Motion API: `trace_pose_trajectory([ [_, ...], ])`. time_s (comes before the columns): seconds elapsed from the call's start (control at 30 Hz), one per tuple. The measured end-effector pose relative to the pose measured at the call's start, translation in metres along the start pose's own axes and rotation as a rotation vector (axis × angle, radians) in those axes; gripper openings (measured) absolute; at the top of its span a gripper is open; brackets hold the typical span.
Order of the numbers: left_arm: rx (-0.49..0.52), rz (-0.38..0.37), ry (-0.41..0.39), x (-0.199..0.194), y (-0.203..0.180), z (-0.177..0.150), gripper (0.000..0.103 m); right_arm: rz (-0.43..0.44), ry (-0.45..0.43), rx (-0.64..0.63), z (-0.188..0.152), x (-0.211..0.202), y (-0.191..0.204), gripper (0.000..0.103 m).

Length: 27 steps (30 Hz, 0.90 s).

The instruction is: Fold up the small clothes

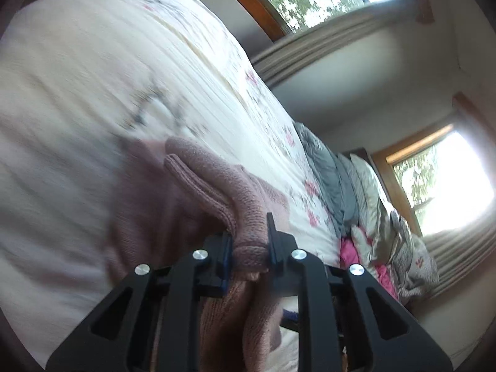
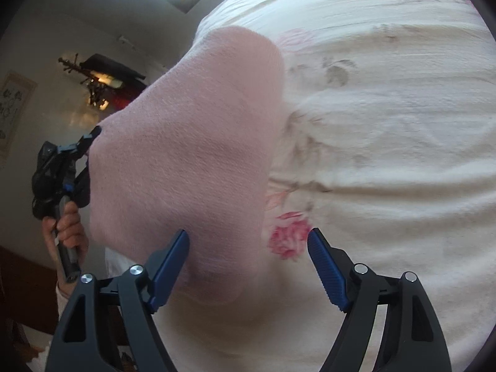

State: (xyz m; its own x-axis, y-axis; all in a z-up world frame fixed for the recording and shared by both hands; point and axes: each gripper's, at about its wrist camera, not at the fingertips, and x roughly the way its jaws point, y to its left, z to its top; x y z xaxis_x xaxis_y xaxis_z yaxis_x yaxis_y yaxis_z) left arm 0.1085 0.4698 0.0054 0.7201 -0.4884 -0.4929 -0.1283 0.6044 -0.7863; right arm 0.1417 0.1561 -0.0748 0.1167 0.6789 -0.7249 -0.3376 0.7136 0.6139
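While the pink knit [image 1: 198, 192] hangs partly lifted off the bed [image 1: 93, 62], only one corner of it is held: the left gripper [image 1: 249, 248] has its fingers closed on a bunched fold of the ribbed edge, and the rest drapes down onto the floral sheet. From the right wrist view the same garment [image 2: 192, 142] spreads as a broad pink sheet between the two tools, with the left gripper [image 2: 88, 142] clamped at its far edge and a hand [image 2: 66, 226] around that handle. The right gripper [image 2: 248, 248] is wide open, empty, its blue pads [image 2: 172, 260] on either side of the cloth's near edge and a red flower print.

My worry is the thick bunch in the left pinch: a wad like that can slide out under its own weight. If the right jaws close where they are, they may take the sheet along with the knit, dragging bedding into the fold. Blur suggests quick motion, which makes a crooked crease likelier
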Motion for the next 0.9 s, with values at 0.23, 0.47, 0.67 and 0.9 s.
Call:
trace_pose_trajectory([
  [0.23,-0.015,0.065,0.117,0.031,0.056,-0.001,0.018,-0.028,0.044,-0.031,-0.001,0.03,0.017,0.079],
  [0.47,-0.038,0.041,0.137,0.047,0.066,-0.008,0.024,-0.057,0.065,-0.02,-0.004,0.04,0.012,0.07],
  [0.67,0.022,0.059,0.132,0.006,0.046,-0.023,0.051,-0.065,0.061,-0.06,-0.005,0.029,0.029,0.069],
  [0.9,0.131,0.103,0.212,0.003,0.018,-0.069,0.06,-0.06,0.086,-0.038,-0.015,0.033,0.034,0.074],
])
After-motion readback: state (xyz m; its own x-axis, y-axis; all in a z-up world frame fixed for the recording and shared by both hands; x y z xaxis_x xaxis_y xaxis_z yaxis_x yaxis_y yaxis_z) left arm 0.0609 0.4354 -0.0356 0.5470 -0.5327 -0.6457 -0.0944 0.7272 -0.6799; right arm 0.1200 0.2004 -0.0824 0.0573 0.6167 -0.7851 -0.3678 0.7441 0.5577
